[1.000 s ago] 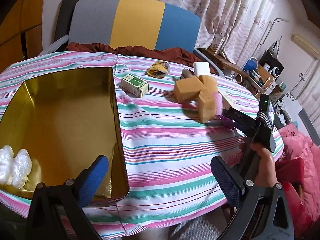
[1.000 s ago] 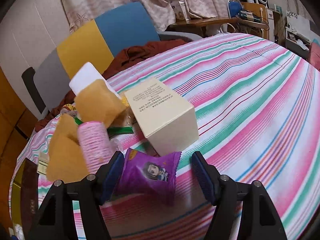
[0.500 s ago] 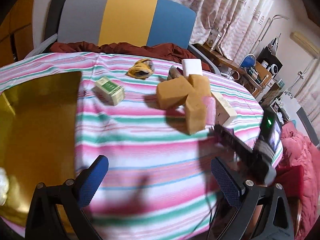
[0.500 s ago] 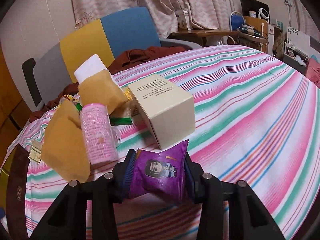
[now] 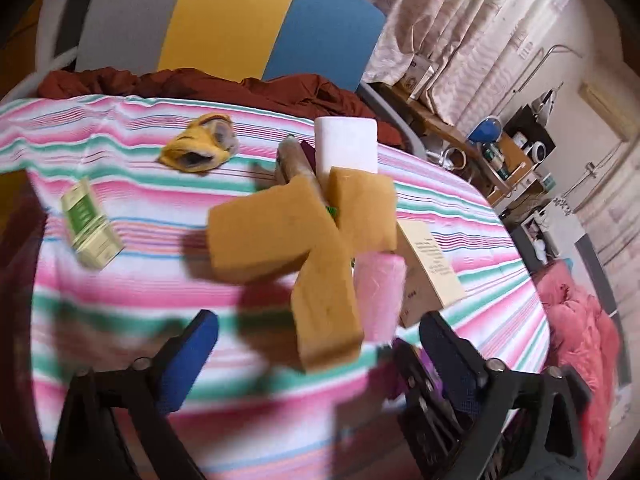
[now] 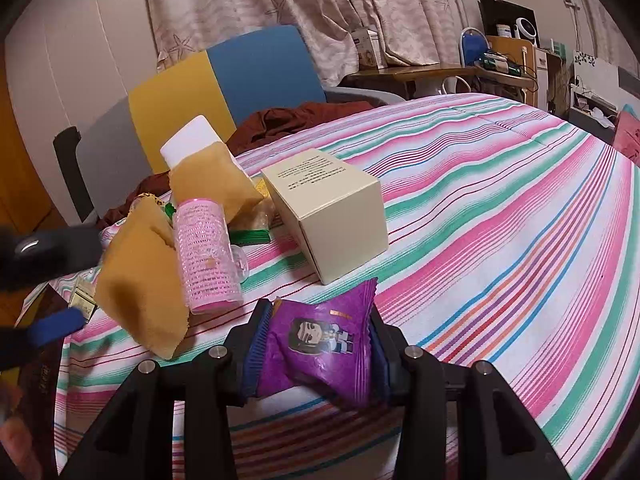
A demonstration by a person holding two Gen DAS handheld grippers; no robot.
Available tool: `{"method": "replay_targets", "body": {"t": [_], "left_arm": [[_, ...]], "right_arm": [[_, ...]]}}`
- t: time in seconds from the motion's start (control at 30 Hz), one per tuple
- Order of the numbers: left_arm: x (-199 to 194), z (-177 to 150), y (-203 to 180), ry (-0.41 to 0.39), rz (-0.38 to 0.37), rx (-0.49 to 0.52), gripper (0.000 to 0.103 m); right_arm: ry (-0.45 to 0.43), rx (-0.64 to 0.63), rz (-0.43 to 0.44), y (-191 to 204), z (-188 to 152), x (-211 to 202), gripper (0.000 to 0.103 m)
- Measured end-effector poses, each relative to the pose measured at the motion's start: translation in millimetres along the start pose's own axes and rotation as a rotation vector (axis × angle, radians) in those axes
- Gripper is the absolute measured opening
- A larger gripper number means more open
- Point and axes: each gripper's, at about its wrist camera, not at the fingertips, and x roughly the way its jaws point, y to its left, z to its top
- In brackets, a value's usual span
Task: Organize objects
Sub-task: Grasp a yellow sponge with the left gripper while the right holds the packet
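Right wrist view — purple snack packet (image 6: 320, 350) was pinched between the right gripper (image 6: 316, 354) pads, bottom centre. Left gripper (image 5: 320, 344), jaws wide and just narrowing, nothing held — yellow sponge (image 5: 326, 316) between them.

The print on the cream box (image 6: 325, 216) is too small to read.

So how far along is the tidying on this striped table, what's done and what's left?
Nothing in these views looks put away yet. In hand: the right gripper is clamped on the purple snack packet. The left gripper, jaws just narrowing but empty, faces the yellow sponges. Still loose on the table: pink roller, cream box, green box, white block, yellow cloth.
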Motion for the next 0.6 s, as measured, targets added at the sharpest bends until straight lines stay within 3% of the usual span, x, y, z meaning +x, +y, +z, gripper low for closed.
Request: {"method": "replay_targets", "body": {"t": [0.03,0.1,0.3,0.4,0.6], "left_arm": [[7,2,-1,0.005,0.001,0.005,0.085],[18,4,0,0.027,0.003,0.011,0.064],[18,-12,9,0.009,-0.035,0.047,0.041],[4,-25,9,-0.024,-0.042,0.108,0.039],[-10,-51,24,-0.016,-0.077,0.072,0.039]], "right_arm": [[0.000,0.002,0.003,0,0,0,0.044],[0.000,0.007,0.009,-1,-1,0,0.044],[-0.002,0.007,0.011,-2,-2,0,0.044],[-0.001,0.005,0.008,-1,-1,1,0.044],[-0.001,0.000,0.001,0,0,2,0.044]]}}
